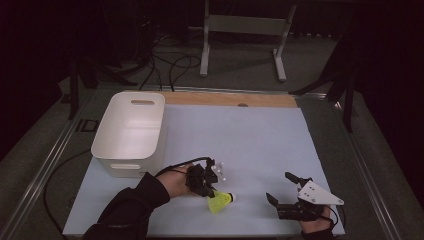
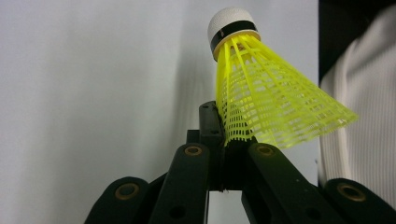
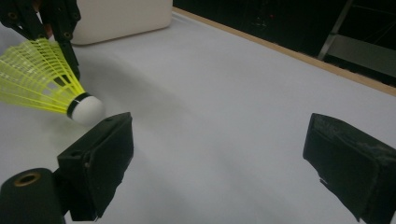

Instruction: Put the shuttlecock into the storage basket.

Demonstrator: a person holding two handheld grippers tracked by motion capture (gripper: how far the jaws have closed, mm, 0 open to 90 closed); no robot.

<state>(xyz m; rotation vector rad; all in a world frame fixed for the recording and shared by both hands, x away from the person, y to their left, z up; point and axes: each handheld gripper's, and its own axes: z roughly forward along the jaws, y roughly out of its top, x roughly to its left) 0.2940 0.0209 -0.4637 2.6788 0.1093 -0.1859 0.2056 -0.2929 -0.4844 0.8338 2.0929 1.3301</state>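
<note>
A yellow shuttlecock (image 1: 220, 202) with a white cork tip lies low over the pale blue mat, its tip pointing right. My left gripper (image 1: 210, 191) is shut on the rim of its mesh skirt. In the left gripper view the jaws pinch the skirt's edge (image 2: 233, 135) and the shuttlecock (image 2: 271, 98) rises above them, cork tip up. My right gripper (image 1: 282, 189) stands open near the mat's front right, nothing between its jaws. In the right gripper view the shuttlecock (image 3: 44, 84) sits at the upper left, beyond my own left jaw.
A white plastic bin (image 1: 131, 131) with handle cut-outs stands at the mat's left, just behind my left hand. A wooden strip (image 1: 230, 100) borders the mat's far edge. Cables and a metal frame (image 1: 245, 30) lie on the floor beyond the table.
</note>
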